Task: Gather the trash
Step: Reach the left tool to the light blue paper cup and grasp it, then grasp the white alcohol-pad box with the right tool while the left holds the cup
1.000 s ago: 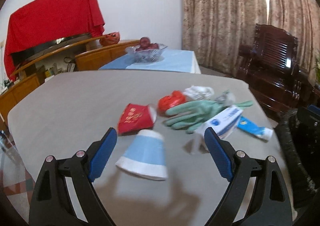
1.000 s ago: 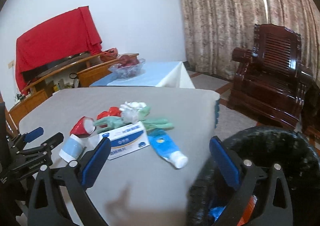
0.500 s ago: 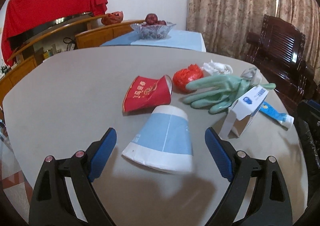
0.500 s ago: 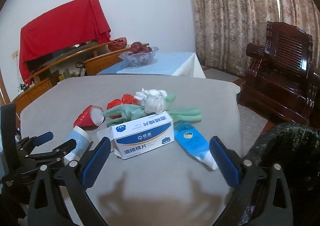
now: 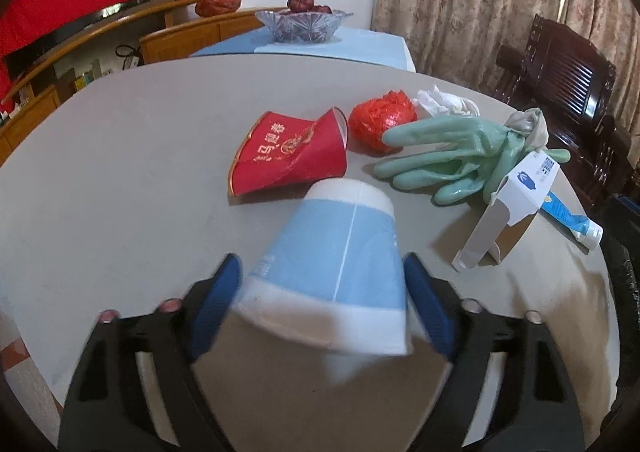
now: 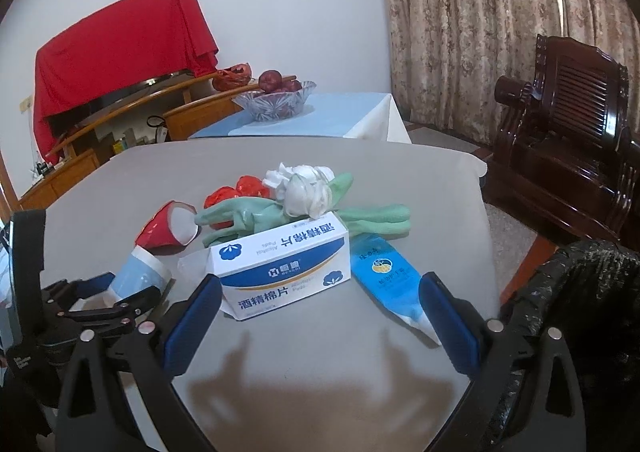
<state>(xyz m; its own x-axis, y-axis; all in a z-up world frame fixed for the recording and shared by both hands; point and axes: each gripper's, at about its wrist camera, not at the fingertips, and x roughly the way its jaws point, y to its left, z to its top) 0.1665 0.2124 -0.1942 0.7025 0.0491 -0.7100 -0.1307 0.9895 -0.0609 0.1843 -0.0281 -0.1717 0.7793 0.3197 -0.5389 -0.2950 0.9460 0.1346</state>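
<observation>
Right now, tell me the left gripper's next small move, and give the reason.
Probably finish closing the left gripper on the blue-and-white paper cup. The cup lies on its side on the grey table, between the blue pads, whose jaws have just been closing; whether they press yet is unclear. Lift only once they grip.

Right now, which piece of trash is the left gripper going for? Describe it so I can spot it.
On the grey table, nearest the camera, lies a paper cup on its side. It is light blue with white bands, unlike the red cup behind it.
</observation>
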